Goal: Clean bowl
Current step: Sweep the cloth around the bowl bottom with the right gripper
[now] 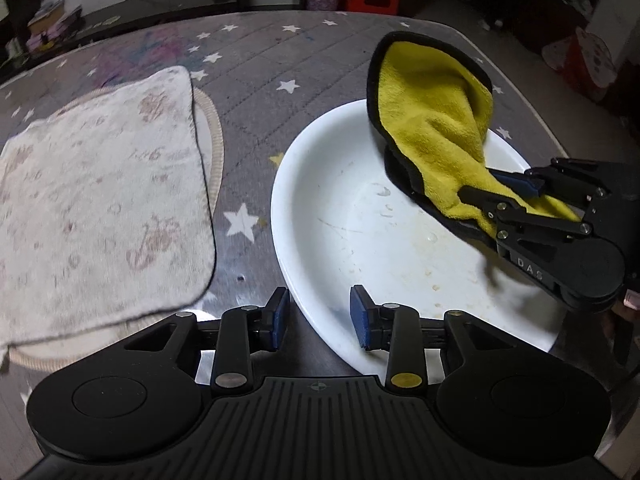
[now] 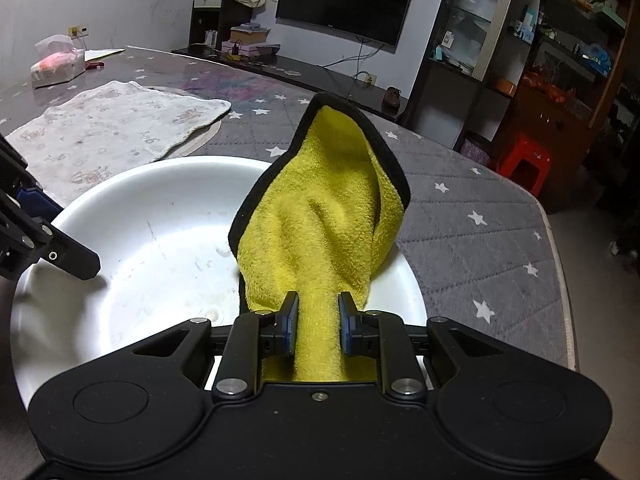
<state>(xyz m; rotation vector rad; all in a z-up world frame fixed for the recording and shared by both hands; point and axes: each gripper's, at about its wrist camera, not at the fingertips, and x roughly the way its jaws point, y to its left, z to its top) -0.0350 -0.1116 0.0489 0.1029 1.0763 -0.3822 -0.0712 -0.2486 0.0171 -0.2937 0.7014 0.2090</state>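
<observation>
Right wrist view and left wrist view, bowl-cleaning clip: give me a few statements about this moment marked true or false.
1. The right tongs are shut on the yellow cloth. True.
2. The left tongs grip the bowl's rim. False: they are open, one pad on each side of the white bowl rim, not closed on it.
3. The bowl is spotless inside. False: droplets and faint brownish marks show on its inner surface.
4. A pale patterned towel lies flat on the table beside the bowl. True.
5. The yellow cloth has a black edge. True.
6. The tissue pack sits inside the bowl. False: it is at the table's far end.
</observation>
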